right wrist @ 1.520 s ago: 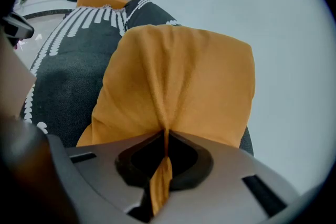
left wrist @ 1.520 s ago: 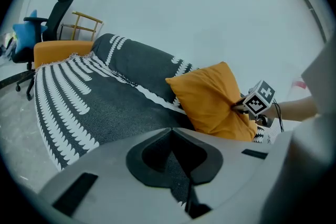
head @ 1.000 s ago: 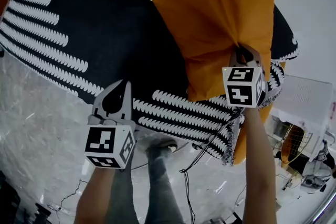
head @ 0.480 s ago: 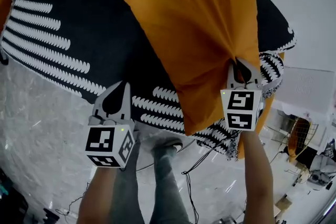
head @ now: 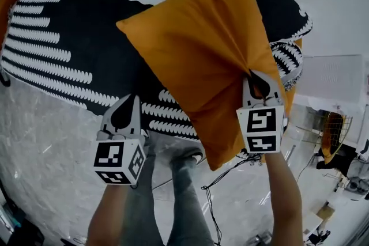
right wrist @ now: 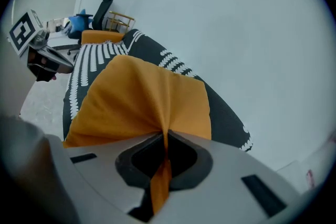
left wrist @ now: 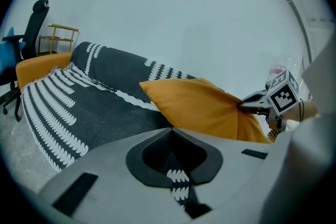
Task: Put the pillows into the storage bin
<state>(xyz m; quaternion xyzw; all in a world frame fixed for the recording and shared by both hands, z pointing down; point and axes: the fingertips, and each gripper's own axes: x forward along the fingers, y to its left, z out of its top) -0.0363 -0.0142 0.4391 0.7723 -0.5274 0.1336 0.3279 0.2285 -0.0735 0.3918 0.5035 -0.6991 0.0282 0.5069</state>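
An orange pillow [head: 199,60] hangs over a sofa draped in a black blanket with white markings [head: 63,26]. My right gripper [head: 258,76] is shut on the pillow's near right edge, and the fabric bunches into folds at the jaws. In the right gripper view the pillow [right wrist: 142,97] fans out from the closed right gripper [right wrist: 166,136]. My left gripper [head: 127,102] is shut and empty, low over the blanket's front edge, left of the pillow. From the left gripper view the pillow [left wrist: 202,107] shows with the right gripper [left wrist: 251,107] clamped on it. No storage bin is clearly in view.
The orange sofa [left wrist: 37,65] shows under the blanket [left wrist: 79,107]. A black office chair [left wrist: 32,21] and a yellow rack [left wrist: 60,34] stand beyond the sofa's end. A white box [head: 331,78] and a wire basket [head: 330,135] sit at the right. A person's legs [head: 173,199] and cables lie on the glossy floor.
The right gripper has drawn the orange pillow leftward and nearer, off the sofa's right end. The left gripper has held its place, still shut.
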